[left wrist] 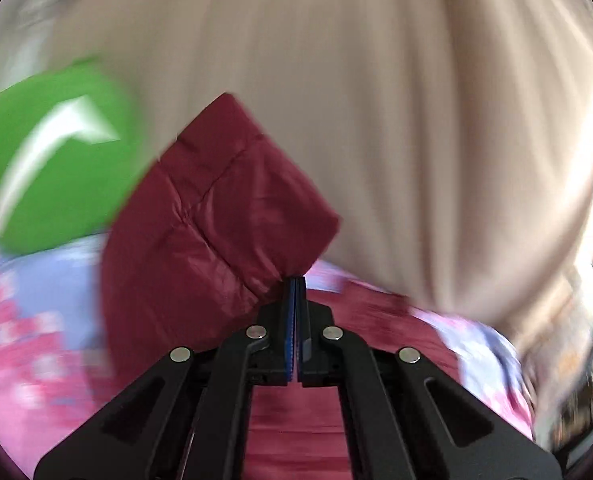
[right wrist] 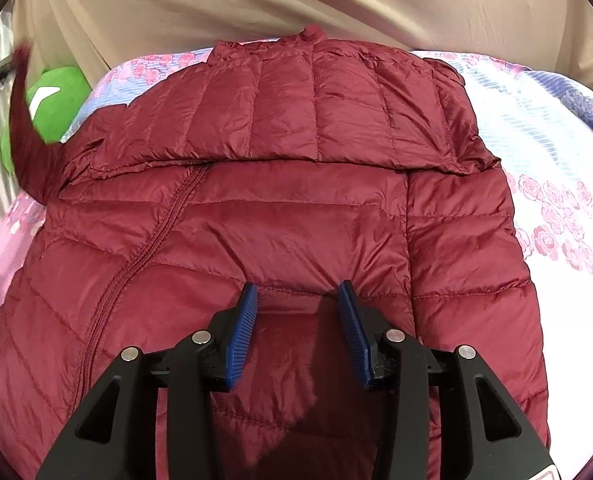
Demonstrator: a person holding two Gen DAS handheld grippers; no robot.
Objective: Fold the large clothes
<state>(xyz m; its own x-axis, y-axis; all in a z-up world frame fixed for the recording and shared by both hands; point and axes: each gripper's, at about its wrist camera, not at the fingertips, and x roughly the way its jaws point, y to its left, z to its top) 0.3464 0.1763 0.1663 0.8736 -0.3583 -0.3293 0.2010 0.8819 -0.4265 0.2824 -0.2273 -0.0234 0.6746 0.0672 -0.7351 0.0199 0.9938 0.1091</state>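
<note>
The left gripper (left wrist: 296, 280) clenches the maroon jacket's sleeve (left wrist: 216, 216) at centre frame; the right gripper (right wrist: 298, 292) stands released over the jacket (right wrist: 280, 208).

Left gripper (left wrist: 296, 280) with its blue-padded fingers (left wrist: 292, 320) pressed together, pinching the edge of a maroon quilted jacket sleeve (left wrist: 216, 216) that is lifted clear of the bed. Below it lies a floral bedsheet (left wrist: 36, 312) in pink and pale blue. A green plush toy (left wrist: 56, 168) sits at left, blurred. A beige curtain (left wrist: 376, 100) fills the background.
</note>
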